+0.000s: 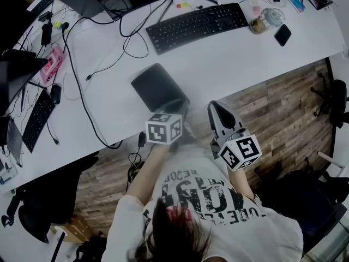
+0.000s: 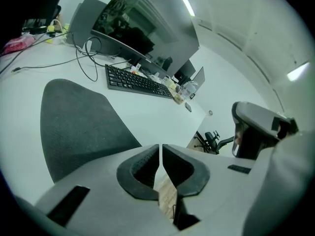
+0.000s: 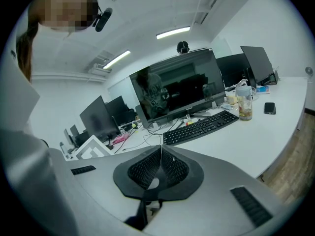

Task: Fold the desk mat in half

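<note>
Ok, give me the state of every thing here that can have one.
desk mat, lying flat on the desk, not gripped
left gripper, jaws nearly together, nothing between them
right gripper, jaws together, empty
monitor, screen dark

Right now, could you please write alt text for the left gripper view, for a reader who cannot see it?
The left gripper fills the foreground, its jaws nearly together with nothing between them. Beyond it, to the left, a dark grey desk mat lies on a white desk, with a black keyboard and a large monitor farther back.
</note>
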